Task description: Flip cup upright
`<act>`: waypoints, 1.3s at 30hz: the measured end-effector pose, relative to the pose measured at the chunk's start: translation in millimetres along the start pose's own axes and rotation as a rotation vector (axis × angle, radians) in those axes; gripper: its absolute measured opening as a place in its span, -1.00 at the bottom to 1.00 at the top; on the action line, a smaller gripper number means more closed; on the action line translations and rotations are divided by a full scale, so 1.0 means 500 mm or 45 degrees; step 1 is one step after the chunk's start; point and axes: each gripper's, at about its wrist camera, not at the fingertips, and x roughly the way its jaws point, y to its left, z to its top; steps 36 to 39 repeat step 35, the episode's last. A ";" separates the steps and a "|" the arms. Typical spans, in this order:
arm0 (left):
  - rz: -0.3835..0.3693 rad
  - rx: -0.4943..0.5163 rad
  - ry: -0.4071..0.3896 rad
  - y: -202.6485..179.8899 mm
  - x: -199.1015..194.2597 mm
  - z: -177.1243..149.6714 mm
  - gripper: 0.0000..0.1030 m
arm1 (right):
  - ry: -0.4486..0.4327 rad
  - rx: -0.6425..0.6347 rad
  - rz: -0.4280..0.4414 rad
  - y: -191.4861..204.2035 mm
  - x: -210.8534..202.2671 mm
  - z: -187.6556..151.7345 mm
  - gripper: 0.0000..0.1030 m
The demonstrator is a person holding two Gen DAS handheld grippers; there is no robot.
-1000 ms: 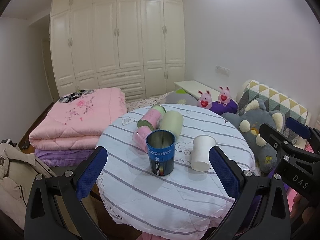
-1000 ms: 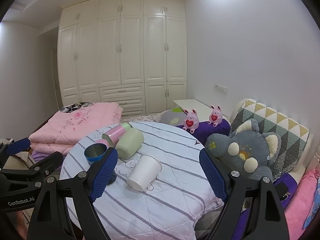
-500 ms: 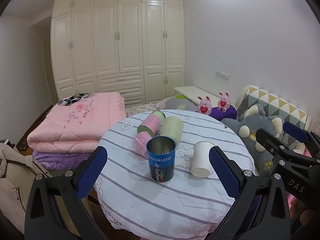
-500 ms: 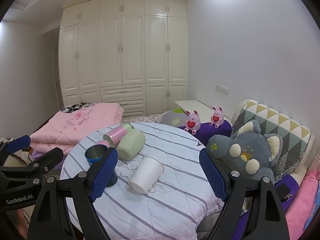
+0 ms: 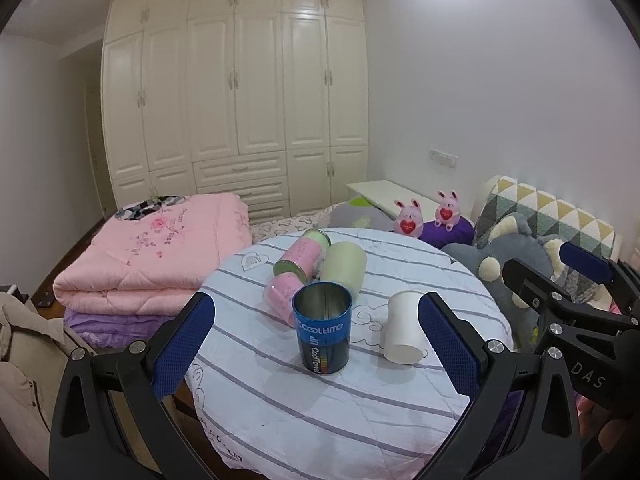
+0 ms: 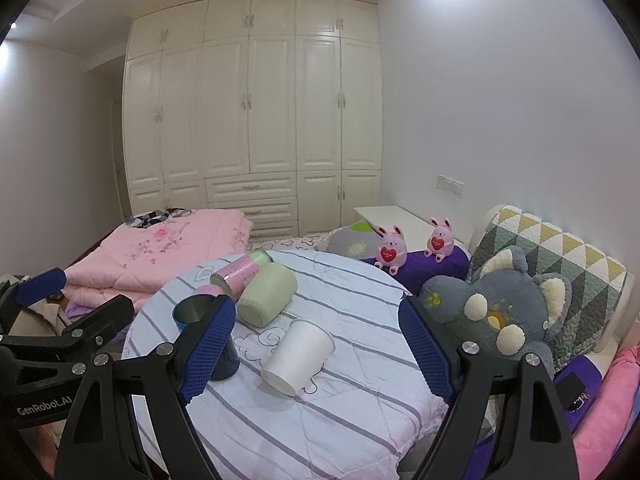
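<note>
On a round table with a striped cloth (image 5: 320, 408) several cups stand or lie. A white paper cup (image 5: 401, 328) lies on its side; it also shows in the right wrist view (image 6: 298, 356). A blue metal cup (image 5: 322, 334) stands upright, open end up. A pale green cup (image 5: 343, 270) and two pink cups (image 5: 302, 258) lie on their sides behind it. My left gripper (image 5: 316, 350) is open and empty, short of the blue cup. My right gripper (image 6: 320, 354) is open and empty, short of the white cup.
A folded pink quilt (image 5: 156, 256) lies left of the table. A grey plush toy (image 6: 500, 312), two pink bunny toys (image 6: 390, 250) and a patterned cushion (image 6: 560, 256) sit at the right. A white wardrobe (image 5: 236, 112) fills the back wall.
Both views have tilted up a little and drawn slightly back from the table. The cups have not moved. Both grippers stay open.
</note>
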 end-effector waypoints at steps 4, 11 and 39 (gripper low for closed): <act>-0.003 0.004 0.010 -0.003 0.006 0.001 1.00 | 0.005 -0.003 -0.001 0.001 0.001 -0.002 0.65; 0.005 0.011 0.009 -0.006 0.013 0.000 1.00 | 0.019 0.000 -0.002 0.000 0.008 -0.004 0.65; 0.004 0.003 0.030 0.002 0.038 -0.007 1.00 | 0.061 -0.002 0.000 0.004 0.030 -0.009 0.65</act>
